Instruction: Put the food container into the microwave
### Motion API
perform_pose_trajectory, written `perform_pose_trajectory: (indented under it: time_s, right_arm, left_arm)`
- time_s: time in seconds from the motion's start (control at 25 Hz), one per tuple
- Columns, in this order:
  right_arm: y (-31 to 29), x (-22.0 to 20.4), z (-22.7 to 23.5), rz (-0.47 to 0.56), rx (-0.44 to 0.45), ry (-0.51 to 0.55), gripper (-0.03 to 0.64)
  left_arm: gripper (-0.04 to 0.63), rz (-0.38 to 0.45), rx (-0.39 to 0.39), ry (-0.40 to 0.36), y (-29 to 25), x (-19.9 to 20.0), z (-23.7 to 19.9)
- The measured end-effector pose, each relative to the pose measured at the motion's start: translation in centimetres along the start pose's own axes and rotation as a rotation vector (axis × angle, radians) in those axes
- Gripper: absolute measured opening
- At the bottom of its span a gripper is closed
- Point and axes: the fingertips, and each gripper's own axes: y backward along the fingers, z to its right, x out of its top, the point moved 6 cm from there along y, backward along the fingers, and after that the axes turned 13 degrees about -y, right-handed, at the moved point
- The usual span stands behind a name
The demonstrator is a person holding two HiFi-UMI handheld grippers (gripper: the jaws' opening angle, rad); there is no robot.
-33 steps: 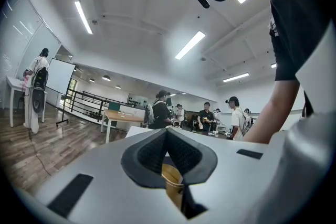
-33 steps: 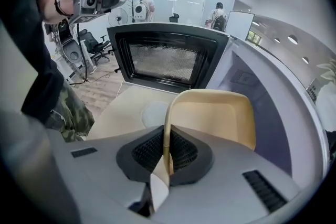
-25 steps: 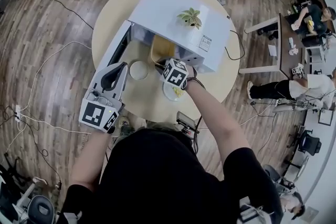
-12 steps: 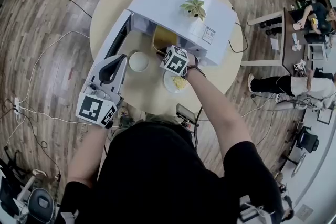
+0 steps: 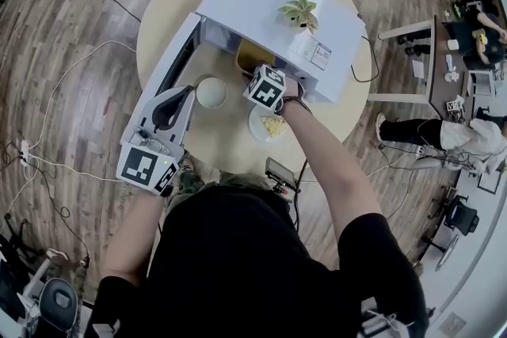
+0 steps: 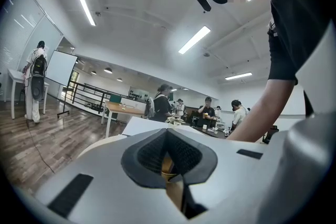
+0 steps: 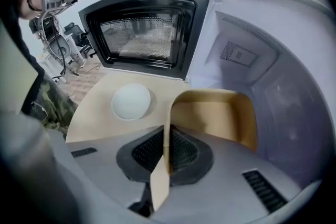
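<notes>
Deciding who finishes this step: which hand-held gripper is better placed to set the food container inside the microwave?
Right. The right hand-held gripper clamps the food container by its rim at the microwave opening. The left hand-held gripper hangs back from it.

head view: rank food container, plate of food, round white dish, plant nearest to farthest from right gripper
1. food container, clamped in the right gripper's fingers at the microwave mouth
2. plate of food, towards the person, and round white dish, to the left: too close to call
3. plant, atop the microwave
</notes>
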Motion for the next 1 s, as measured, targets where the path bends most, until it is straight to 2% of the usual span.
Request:
perform_pose_trajectory:
  time_s: [0.56, 1.0]
  right_arm:
    - [-1.4, 0.8, 2.3, -0.033, -0.142, -0.002, 0.025]
    - [-2.5, 1.0, 4.3, -0.063, -0.217, -0.015, 0.025]
  left_arm:
    - [0.02, -0.038, 0.026, 0.022, 0.7, -1.3, 0.2]
    - [0.02, -0.06, 0.045, 0.041, 0.9, -2.3, 0.2]
